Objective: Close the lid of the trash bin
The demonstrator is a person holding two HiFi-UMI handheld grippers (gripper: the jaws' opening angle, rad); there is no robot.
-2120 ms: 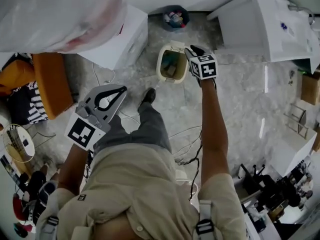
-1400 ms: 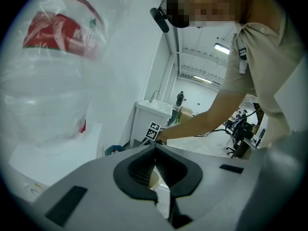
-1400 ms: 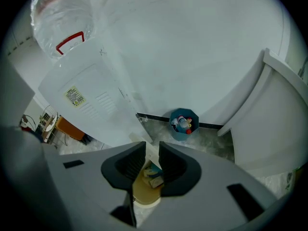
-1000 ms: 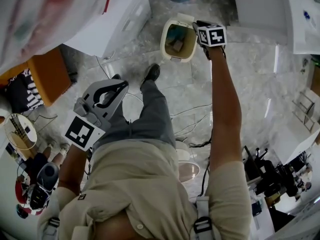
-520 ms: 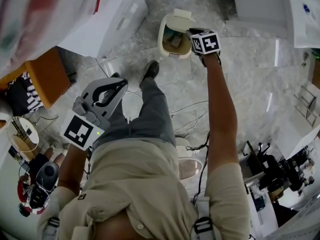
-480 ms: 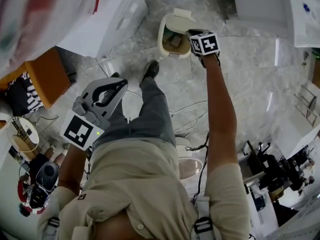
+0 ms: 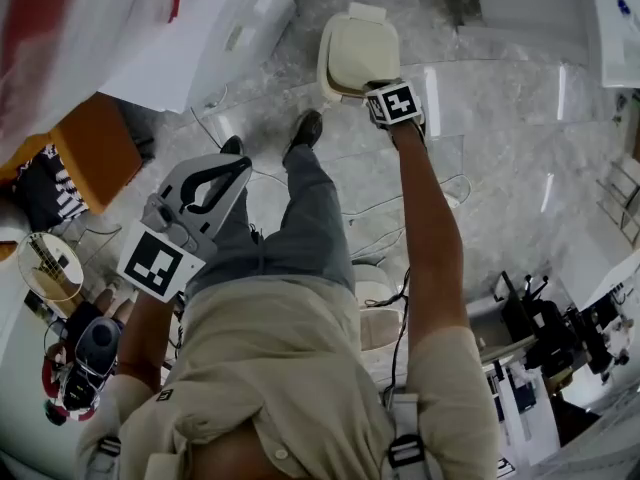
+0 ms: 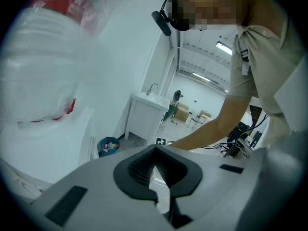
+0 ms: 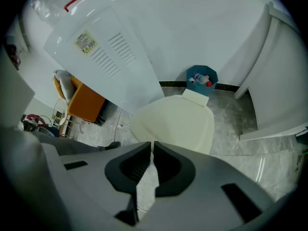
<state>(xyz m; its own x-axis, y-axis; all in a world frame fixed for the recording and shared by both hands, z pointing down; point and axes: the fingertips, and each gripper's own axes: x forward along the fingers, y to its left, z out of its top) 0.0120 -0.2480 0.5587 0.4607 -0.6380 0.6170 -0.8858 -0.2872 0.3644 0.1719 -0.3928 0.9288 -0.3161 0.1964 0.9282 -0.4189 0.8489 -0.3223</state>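
Note:
The cream trash bin [image 7: 357, 53] stands on the marble floor ahead of my feet, and its lid [image 9: 175, 123] lies flat and closed over the opening. My right gripper [image 7: 381, 90] hovers at the bin's near right edge, just above the lid; its jaws are shut with nothing between them. In the right gripper view the fingertips [image 9: 153, 146] meet in front of the lid's near rim. My left gripper [image 7: 232, 171] hangs by my left thigh, far from the bin, shut and empty. The contents of the bin are hidden.
A small blue bin with rubbish [image 9: 202, 78] stands against the wall behind the cream bin. A large white appliance [image 7: 205, 33] is at the left, a white cabinet [image 9: 284, 81] at the right. An orange seat [image 7: 95, 148] and floor cables [image 7: 400, 230] lie nearby. My shoe [image 7: 305, 128] is close to the bin.
The bin's lid has swung from standing open down to closed. My right gripper moved down and back toward me over the lid. The left gripper stayed where it was.

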